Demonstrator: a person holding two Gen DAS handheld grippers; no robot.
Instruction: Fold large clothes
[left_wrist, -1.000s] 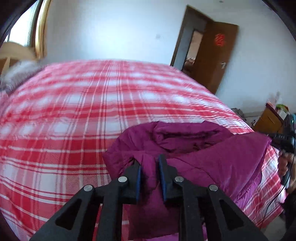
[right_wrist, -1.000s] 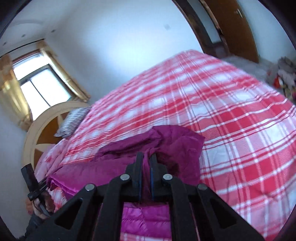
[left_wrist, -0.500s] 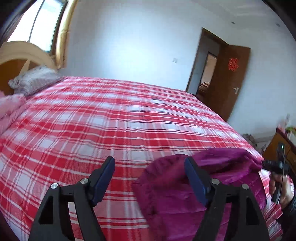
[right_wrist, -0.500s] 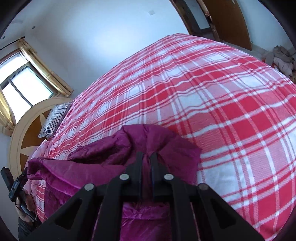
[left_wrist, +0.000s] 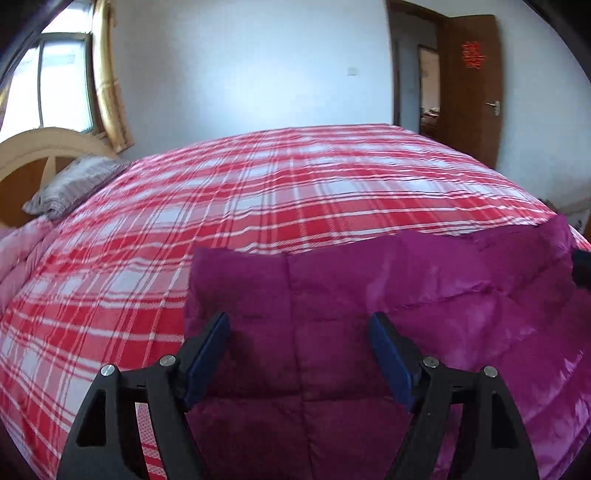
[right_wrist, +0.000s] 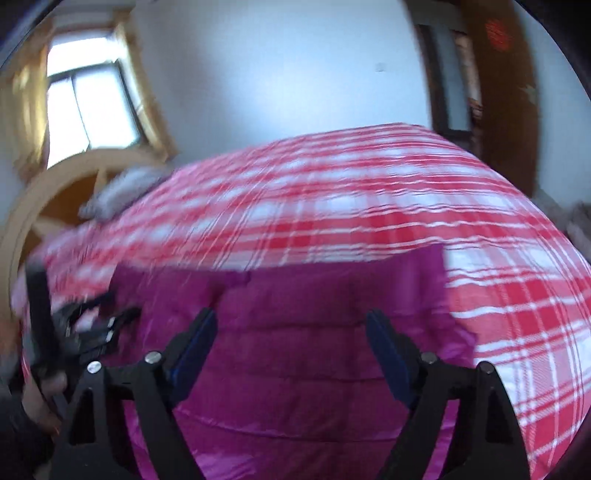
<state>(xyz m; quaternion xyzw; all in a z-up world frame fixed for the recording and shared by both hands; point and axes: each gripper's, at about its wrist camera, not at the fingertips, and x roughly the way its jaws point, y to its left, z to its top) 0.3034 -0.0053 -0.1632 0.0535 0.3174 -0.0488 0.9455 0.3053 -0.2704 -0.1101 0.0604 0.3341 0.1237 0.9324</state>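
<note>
bare plaid bedspread (left_wrist: 295, 192) beyond magenta jacket (left_wrist: 369, 295), pillow (left_wrist: 70, 184) far left

You can read no text here; the only sign is a red paper ornament (left_wrist: 473, 54) on the brown door (left_wrist: 469, 110), too blurred to decipher.

The quilted magenta padded jacket (left_wrist: 369, 295) ahead of the left gripper's (left_wrist: 301, 334) matt black plastic frame looks like smooth synthetic cloth, faintly glossy to the right (duller in the shade between the blue pads (left_wrist: 207, 354)). Beyond it, the red-and-white checked woven bedcover (left_wrist: 258, 192) is matt cloth. Small screws on the right gripper (right_wrist: 291, 330) shine like metal.
</note>
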